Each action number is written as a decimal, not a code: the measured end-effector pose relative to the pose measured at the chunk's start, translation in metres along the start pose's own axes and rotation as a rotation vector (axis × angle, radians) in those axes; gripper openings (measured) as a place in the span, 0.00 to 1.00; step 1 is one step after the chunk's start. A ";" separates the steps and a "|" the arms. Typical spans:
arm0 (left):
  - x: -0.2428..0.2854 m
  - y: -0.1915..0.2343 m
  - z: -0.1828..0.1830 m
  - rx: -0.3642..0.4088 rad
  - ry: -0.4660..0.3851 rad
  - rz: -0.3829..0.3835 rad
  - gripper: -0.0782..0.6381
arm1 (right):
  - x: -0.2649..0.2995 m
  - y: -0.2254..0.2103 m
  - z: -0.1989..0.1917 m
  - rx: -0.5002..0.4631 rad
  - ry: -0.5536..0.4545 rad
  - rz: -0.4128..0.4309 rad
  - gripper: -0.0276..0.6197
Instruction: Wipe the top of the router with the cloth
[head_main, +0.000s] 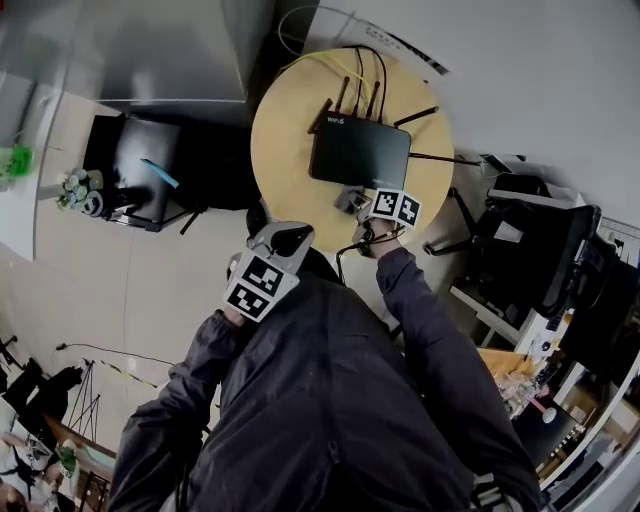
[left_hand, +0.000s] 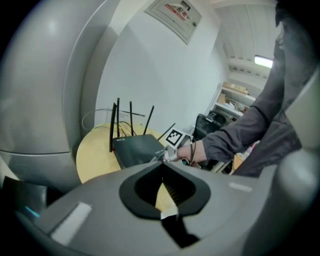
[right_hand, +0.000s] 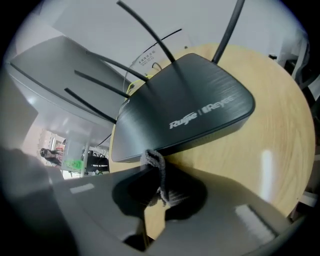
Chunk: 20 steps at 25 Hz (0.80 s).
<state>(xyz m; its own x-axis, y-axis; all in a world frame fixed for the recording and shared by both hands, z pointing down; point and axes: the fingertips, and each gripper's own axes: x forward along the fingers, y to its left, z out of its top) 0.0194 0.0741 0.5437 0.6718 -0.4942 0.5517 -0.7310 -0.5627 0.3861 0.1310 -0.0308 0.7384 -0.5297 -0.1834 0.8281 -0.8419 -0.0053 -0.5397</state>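
Cloth (right_hand: 157, 161) pinched in right tongs (right_hand: 151, 172), beside router (right_hand: 185, 110).

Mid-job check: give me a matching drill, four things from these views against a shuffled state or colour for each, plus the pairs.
1 router
2 cloth
3 left gripper
4 table

A round, light wood
B shut, holding nothing
C pinched in the right gripper
D black, antennas up

Pairs: 1-D, 2-C, 3-B, 4-A

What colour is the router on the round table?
The router is black with pale lettering, clearest in the right gripper view.
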 end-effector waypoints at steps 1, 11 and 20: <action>0.004 -0.002 0.002 0.006 0.005 -0.002 0.11 | -0.003 -0.006 0.002 0.007 -0.005 0.002 0.08; 0.034 -0.023 0.017 0.072 0.049 -0.002 0.11 | -0.031 -0.063 0.018 0.052 -0.062 0.009 0.08; 0.044 -0.027 0.029 0.115 0.068 0.024 0.11 | -0.042 -0.084 0.024 -0.093 -0.099 -0.016 0.08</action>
<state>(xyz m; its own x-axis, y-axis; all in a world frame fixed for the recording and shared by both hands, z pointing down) 0.0720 0.0490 0.5360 0.6414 -0.4648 0.6104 -0.7259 -0.6250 0.2870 0.2260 -0.0467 0.7452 -0.5069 -0.2797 0.8153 -0.8587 0.0813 -0.5060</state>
